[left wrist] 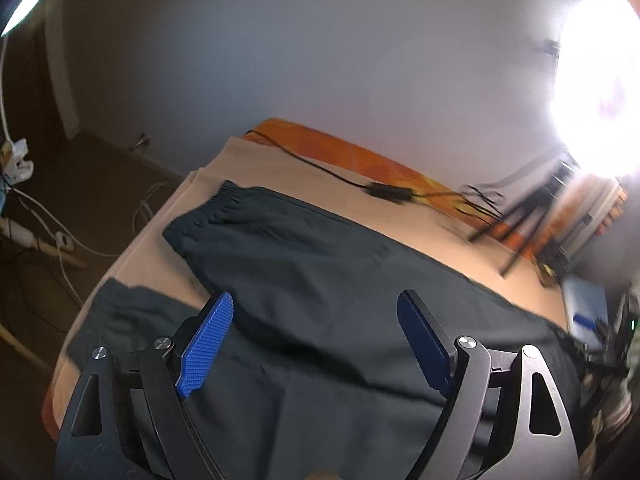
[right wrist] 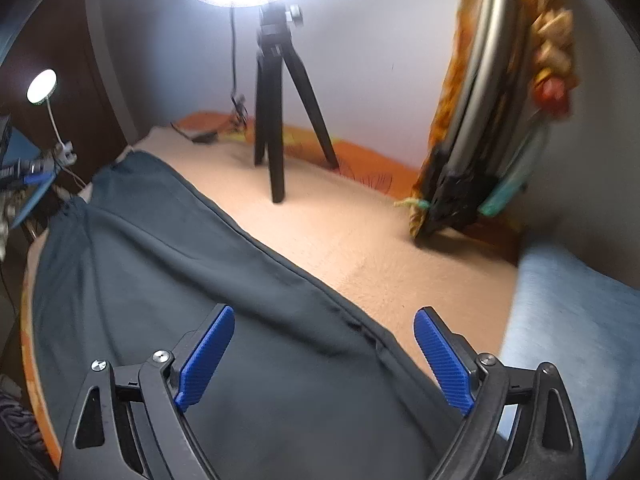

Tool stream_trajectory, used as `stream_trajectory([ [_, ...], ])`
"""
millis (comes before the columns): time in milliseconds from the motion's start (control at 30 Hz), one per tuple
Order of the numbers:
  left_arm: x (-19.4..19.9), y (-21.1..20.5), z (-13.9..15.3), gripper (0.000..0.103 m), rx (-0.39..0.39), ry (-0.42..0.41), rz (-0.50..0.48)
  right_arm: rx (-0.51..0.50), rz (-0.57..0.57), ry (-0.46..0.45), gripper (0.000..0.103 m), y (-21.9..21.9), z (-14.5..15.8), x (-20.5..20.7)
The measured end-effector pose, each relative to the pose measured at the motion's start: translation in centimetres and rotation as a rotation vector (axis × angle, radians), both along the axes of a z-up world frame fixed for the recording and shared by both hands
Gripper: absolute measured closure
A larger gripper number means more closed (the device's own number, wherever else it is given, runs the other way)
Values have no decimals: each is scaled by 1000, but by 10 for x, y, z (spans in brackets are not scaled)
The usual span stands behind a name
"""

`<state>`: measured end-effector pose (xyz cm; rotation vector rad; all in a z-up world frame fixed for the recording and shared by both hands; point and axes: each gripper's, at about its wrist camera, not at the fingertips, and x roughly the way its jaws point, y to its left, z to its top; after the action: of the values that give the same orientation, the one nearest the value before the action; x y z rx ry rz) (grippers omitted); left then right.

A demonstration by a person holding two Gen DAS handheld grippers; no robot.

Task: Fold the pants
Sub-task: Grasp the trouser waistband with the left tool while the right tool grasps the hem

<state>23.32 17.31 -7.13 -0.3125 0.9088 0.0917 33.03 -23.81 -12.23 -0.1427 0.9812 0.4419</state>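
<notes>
Dark grey pants [left wrist: 312, 280] lie spread on a beige blanket [left wrist: 280, 176]. In the left wrist view the elastic waistband [left wrist: 224, 200] is at the far left end, and a second dark part of the fabric [left wrist: 132, 312] lies at the near left. My left gripper [left wrist: 316, 340] is open and empty, hovering over the pants. In the right wrist view the pants [right wrist: 180, 272] run from the far left to the near centre, with an edge seam [right wrist: 320, 292] beside bare blanket. My right gripper [right wrist: 324, 360] is open and empty above that edge.
A black tripod [right wrist: 276, 120] with a bright lamp stands on the blanket [right wrist: 380, 248]. A black cable and adapter [left wrist: 384, 192] lie along the orange far edge. A leaning bundle of things [right wrist: 480, 140] stands at the right. A light blue cushion [right wrist: 568, 328] is near right. Cables cover the floor [left wrist: 60, 240].
</notes>
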Motion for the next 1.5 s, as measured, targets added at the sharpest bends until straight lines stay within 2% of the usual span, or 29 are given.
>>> stream_trajectory([
  [200, 59, 24, -17, 19, 23, 67, 58, -23, 14, 53, 11, -4, -23, 25],
  [433, 114, 48, -58, 19, -36, 155, 170, -51, 56, 92, 11, -2, -35, 36],
  [500, 121, 51, -67, 19, -42, 164, 190, -55, 65, 100, 11, -1, -37, 38],
  [667, 135, 57, -77, 19, 27, 172, 210, -49, 74, 126, 11, -2, -43, 45],
  [833, 142, 68, -90, 19, 7, 185, 227, -53, 84, 122, 9, -1, -44, 46],
  [1033, 146, 63, -96, 19, 62, 175, 213, -69, 102, 119, 9, 9, -45, 46],
  [1100, 145, 59, -96, 23, 86, 169, 205, -73, 109, 116, 10, 15, -46, 45],
  [1167, 146, 55, -98, 34, 142, 170, 194, -76, 116, 111, 14, 20, -45, 43],
  [1233, 148, 48, -100, 40, 210, 171, 169, -71, 121, 108, 19, 25, -43, 41],
  [1300, 147, 43, -99, 50, 233, 160, 154, -71, 125, 105, 22, 30, -41, 40],
  [1367, 149, 40, -98, 68, 261, 155, 149, -69, 132, 104, 29, 34, -40, 39],
  [1400, 149, 36, -98, 71, 277, 153, 138, -67, 137, 103, 31, 37, -40, 38],
  [1433, 150, 35, -97, 77, 286, 150, 129, -64, 147, 103, 39, 39, -38, 36],
  [1500, 150, 31, -98, 81, 308, 144, 114, -68, 154, 102, 54, 43, -35, 33],
])
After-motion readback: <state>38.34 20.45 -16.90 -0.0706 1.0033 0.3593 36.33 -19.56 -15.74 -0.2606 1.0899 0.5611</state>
